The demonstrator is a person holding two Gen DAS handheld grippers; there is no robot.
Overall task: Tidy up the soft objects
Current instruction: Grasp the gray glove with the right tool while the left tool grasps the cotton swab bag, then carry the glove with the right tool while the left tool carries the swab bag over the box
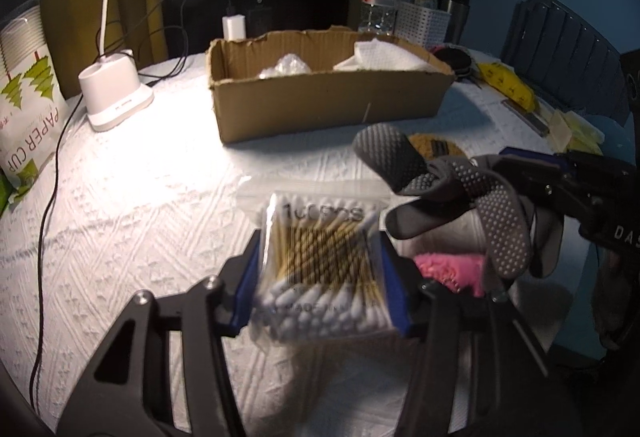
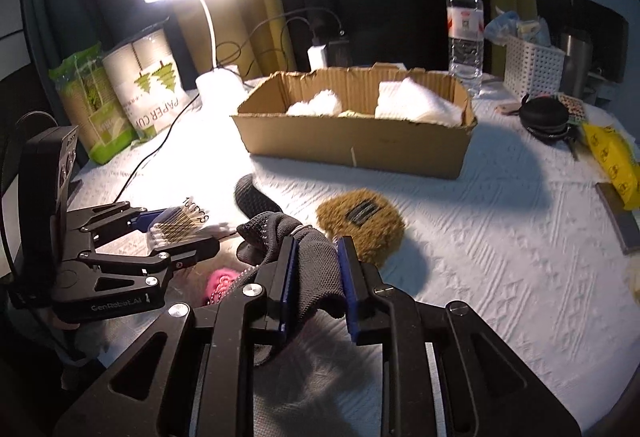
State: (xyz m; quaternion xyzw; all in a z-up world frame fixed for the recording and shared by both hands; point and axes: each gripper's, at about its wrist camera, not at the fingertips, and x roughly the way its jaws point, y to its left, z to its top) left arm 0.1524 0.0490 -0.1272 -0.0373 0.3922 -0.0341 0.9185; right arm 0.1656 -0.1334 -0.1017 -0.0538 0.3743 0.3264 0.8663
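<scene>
My left gripper (image 1: 320, 269) is shut on a clear bag of cotton swabs (image 1: 320, 257) and holds it above the white tablecloth; it also shows in the right wrist view (image 2: 176, 229). My right gripper (image 2: 316, 277) is shut on a grey dotted glove (image 2: 308, 257), which hangs at the right of the left wrist view (image 1: 460, 193). A cardboard box (image 2: 356, 141) stands behind them with white soft items (image 2: 416, 101) inside. A brown fuzzy pad (image 2: 360, 221) lies on the cloth just beyond the glove. A pink fuzzy item (image 2: 220, 281) lies under the grippers.
A white desk lamp (image 1: 116, 97) and its black cable stand at the left. Paper cup packs (image 2: 148, 85) stand at the far left. A water bottle (image 2: 464, 33), a white basket (image 2: 532, 69), a black pouch (image 2: 544, 117) and a yellow pack (image 2: 612, 157) sit at the right.
</scene>
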